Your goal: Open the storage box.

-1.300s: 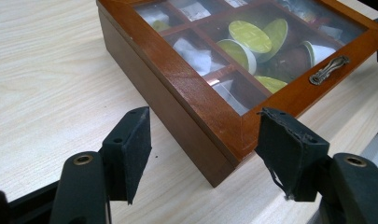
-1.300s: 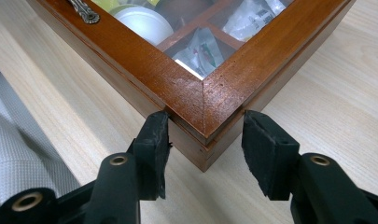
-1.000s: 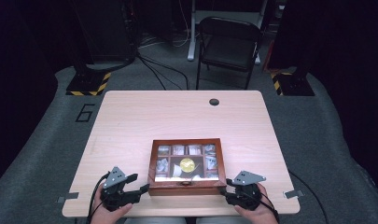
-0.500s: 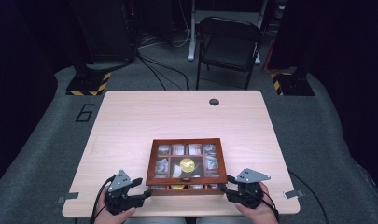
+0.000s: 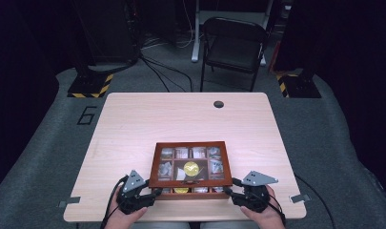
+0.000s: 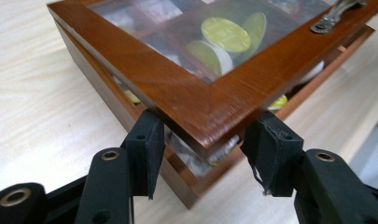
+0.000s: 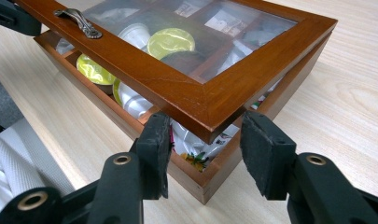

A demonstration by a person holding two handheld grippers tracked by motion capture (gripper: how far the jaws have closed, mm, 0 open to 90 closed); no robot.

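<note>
Left claw (image 5: 151,193) and right claw (image 5: 231,192) sit in the high view at the two near corners of the wooden box (image 5: 190,169), which lies on the near half of the table (image 5: 181,119), close to its front edge; the person's hands (image 5: 126,214) come in from below. From the left gripper view, the left claw (image 6: 203,154) has just been closing, and its two black pads now pinch the corner of the glass lid (image 6: 196,93). This lid is raised a little from the box base, so yellow capsules (image 6: 224,32) and small packets are visible in the gap. From the right gripper view, the right claw (image 7: 205,149) pinches the other near corner of the lid in the same way. A metal handle (image 7: 79,22) sits on the lid's front edge.
</note>
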